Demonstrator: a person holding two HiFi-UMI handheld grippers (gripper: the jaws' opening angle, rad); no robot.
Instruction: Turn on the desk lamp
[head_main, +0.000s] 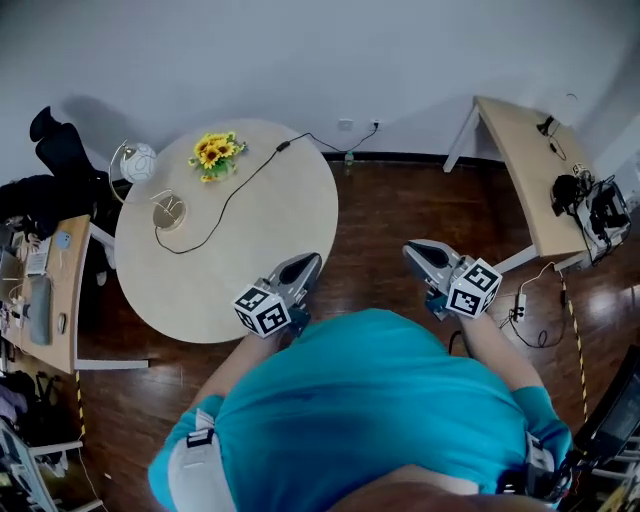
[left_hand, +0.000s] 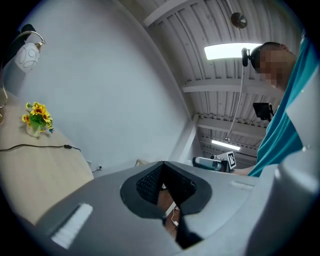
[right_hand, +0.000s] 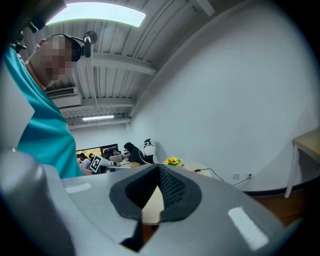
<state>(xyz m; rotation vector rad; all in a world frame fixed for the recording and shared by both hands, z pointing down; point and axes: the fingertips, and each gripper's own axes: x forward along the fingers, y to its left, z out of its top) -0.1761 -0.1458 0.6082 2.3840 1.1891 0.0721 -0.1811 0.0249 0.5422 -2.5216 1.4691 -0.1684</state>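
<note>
At the far left rim of the round worktop (head_main: 250, 250) stands the desk lamp (head_main: 138, 162), a white globe head on a thin curved arm, and as far as the head view shows it does not look lit, so the task seems to be at its very start. The left hand-held gripper (head_main: 303, 265) hangs over the near edge of that worktop, well apart from the lamp, with its jaws pressed together and nothing between them. The right hand-held gripper (head_main: 415, 250) is out over the floor (head_main: 400, 210), likewise pinched shut on nothing. A black cable (head_main: 230, 195) runs from the lamp's foot across the wood, past a small dark lump (head_main: 283, 146) that may be an inline switch, and on to a wall socket (head_main: 345, 125). Whether the lamp is switched there or on its body cannot be told. What is left, then, is everything: reach across, find the switch, press it. A small bunch of sunflowers (head_main: 215, 152) sits just beside the lamp near the cable. The worktop is pale wood, otherwise bare. Around it is dark polished board flooring, a plain white wall (head_main: 300, 50), a second worktop (head_main: 520, 170) at the right carrying dark gear, and a lit ceiling panel (right_hand: 95, 12) overhead.
</note>
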